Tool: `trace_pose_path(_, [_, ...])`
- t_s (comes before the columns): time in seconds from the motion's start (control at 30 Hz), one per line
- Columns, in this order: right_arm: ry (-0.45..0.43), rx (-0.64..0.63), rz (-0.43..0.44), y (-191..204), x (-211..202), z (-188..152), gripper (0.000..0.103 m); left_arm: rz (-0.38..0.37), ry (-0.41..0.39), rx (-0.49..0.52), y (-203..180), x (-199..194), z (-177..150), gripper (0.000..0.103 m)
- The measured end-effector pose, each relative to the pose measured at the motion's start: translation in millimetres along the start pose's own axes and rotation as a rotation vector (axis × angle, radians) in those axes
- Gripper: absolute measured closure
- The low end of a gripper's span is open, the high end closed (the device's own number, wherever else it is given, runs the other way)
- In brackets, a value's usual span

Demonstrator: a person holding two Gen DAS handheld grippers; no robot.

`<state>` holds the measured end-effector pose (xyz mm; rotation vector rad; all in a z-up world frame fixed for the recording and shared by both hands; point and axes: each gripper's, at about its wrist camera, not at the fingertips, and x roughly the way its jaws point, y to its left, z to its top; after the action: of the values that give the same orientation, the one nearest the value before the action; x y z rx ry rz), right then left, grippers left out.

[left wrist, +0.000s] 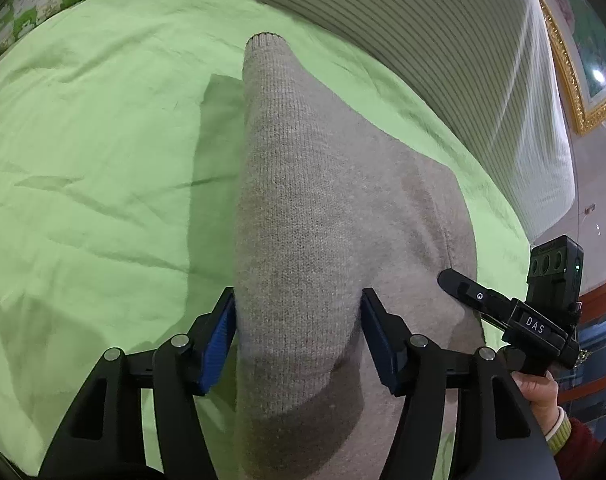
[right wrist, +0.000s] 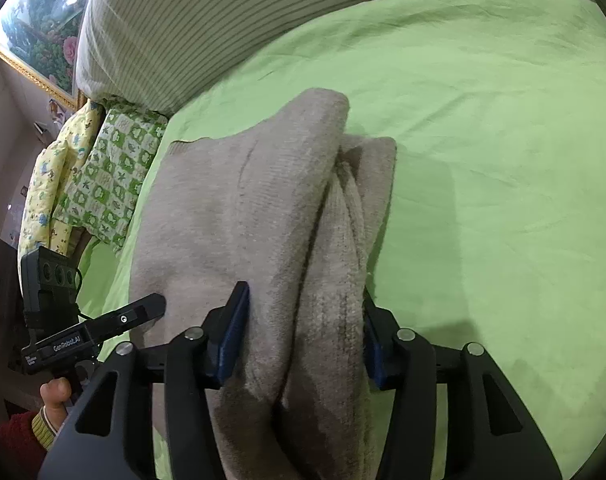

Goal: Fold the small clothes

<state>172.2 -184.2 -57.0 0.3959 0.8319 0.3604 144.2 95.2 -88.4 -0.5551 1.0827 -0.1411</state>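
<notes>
A beige-grey knit garment (left wrist: pixel 303 208) hangs folded over the green bedsheet (left wrist: pixel 95 152). My left gripper (left wrist: pixel 299 336) is shut on one bunched edge of it, the blue pads pressed against the cloth on both sides. In the right wrist view the same garment (right wrist: pixel 255 208) shows thick folds, and my right gripper (right wrist: pixel 303 332) is shut on its other bunched edge. Each gripper shows in the other's view, the right gripper (left wrist: pixel 455 284) at the right and the left gripper (right wrist: pixel 151 304) at the left, both at the cloth's edge.
A striped grey-white pillow or bolster (left wrist: pixel 443 40) lies along the far side of the bed. A green patterned quilt (right wrist: pixel 115 184) and a yellow one (right wrist: pixel 47 184) lie at the bed's end. A gold-framed picture (right wrist: pixel 43 20) hangs on the wall.
</notes>
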Motion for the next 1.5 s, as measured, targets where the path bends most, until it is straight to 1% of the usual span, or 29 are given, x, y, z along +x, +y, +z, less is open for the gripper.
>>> trace_pose_path(0.07, [-0.001, 0.004, -0.004, 0, 0, 0, 0.049, 0.001, 0.004, -0.005, 0, 0, 1, 0.038])
trace_pose_path(0.17, [-0.001, 0.006, -0.003, 0, -1, 1, 0.047, 0.006, 0.010, -0.005, -1, 1, 2, 0.037])
trace_pose_path(0.27, [-0.013, 0.017, -0.006, 1, -10, 1, 0.047, 0.031, 0.016, -0.005, -5, -4, 0, 0.037])
trace_pose_path(0.4, [-0.052, 0.017, -0.021, 2, -33, -5, 0.047, 0.074, 0.011, 0.039, -10, -22, -10, 0.035])
trace_pose_path(0.53, [-0.099, 0.015, -0.038, 3, -63, -17, 0.047, 0.126, 0.009, 0.082, -10, -43, -32, 0.033])
trace_pose_path(0.63, [-0.115, 0.004, -0.035, 6, -80, -29, 0.047, 0.148, 0.013, 0.086, -5, -58, -53, 0.033])
trace_pose_path(0.77, [-0.107, -0.062, -0.034, 21, -90, -48, 0.047, 0.182, 0.029, 0.082, 2, -69, -84, 0.033])
trace_pose_path(0.87, [-0.086, -0.126, -0.046, 33, -92, -63, 0.047, 0.169, 0.052, 0.069, 6, -71, -107, 0.033])
trace_pose_path(0.93, [-0.066, -0.164, -0.072, 39, -90, -74, 0.047, 0.191, 0.074, 0.096, 4, -67, -120, 0.033])
trace_pose_path(1.0, [-0.048, -0.176, -0.081, 37, -89, -82, 0.047, 0.209, 0.087, 0.130, 1, -64, -129, 0.033])
trace_pose_path(1.1, [-0.024, -0.188, -0.097, 34, -89, -92, 0.047, 0.223, 0.081, 0.174, -7, -59, -132, 0.033])
trace_pose_path(1.2, [-0.024, -0.195, -0.105, 33, -88, -93, 0.047, 0.246, 0.080, 0.217, -15, -52, -131, 0.033])
trace_pose_path(1.33, [-0.035, -0.218, -0.106, 39, -82, -83, 0.049, 0.299, 0.080, 0.263, -25, -43, -129, 0.033])
trace_pose_path(1.43, [-0.039, -0.229, -0.096, 43, -73, -71, 0.049, 0.316, 0.077, 0.266, -27, -39, -127, 0.033])
trace_pose_path(1.5, [-0.036, -0.214, -0.087, 43, -67, -65, 0.050, 0.329, 0.072, 0.262, -28, -37, -126, 0.034])
